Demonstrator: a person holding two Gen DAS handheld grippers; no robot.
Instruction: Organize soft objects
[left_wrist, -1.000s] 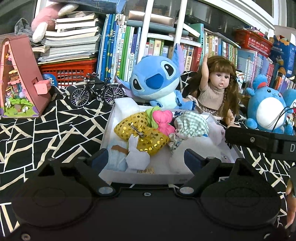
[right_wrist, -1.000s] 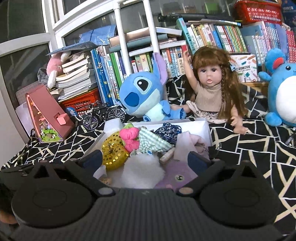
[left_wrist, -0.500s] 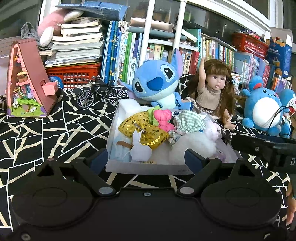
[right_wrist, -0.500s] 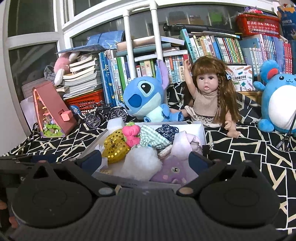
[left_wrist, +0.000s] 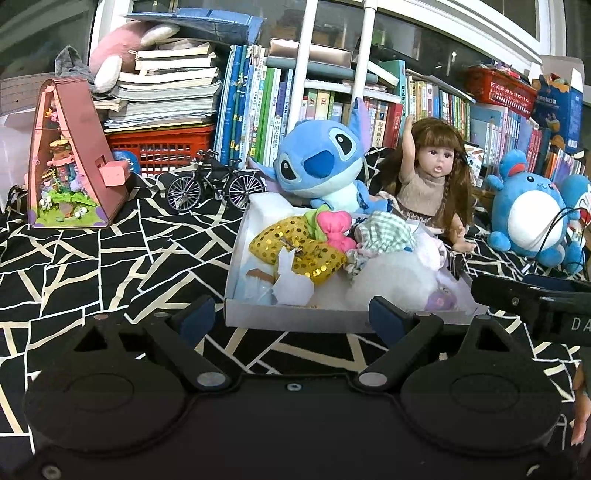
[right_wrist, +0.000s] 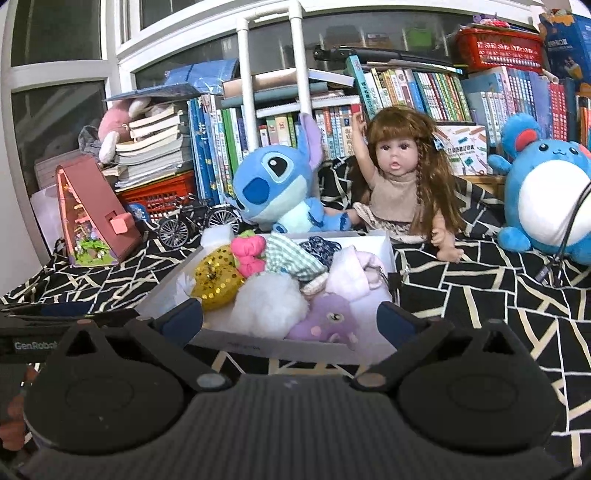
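Observation:
A shallow white box (left_wrist: 236, 258) lies on the black patterned cloth and holds soft things: a gold sequined piece (left_wrist: 295, 247), a pink bow (left_wrist: 334, 230), a green checked cloth (left_wrist: 386, 232) and a white fluffy ball (left_wrist: 391, 280). The right wrist view also shows the box (right_wrist: 166, 284) with a purple plush (right_wrist: 325, 321) and a pale pink item (right_wrist: 352, 273). My left gripper (left_wrist: 290, 321) hangs open just short of the box's near wall, nothing in it. My right gripper (right_wrist: 290, 321) is open too, before the same wall, and empty.
Behind the box sit a blue Stitch plush (left_wrist: 321, 166), a long-haired doll (left_wrist: 432, 184) and a round blue plush (left_wrist: 532, 218). A miniature bicycle (left_wrist: 216, 184), a pink triangular model house (left_wrist: 70, 158) and a red basket (left_wrist: 159, 147) stand at the left, before packed bookshelves.
Both grippers have drawn back from the box: its near wall, earlier under the fingertips, now lies just beyond them. Both stay open, and the things in the box have not moved.

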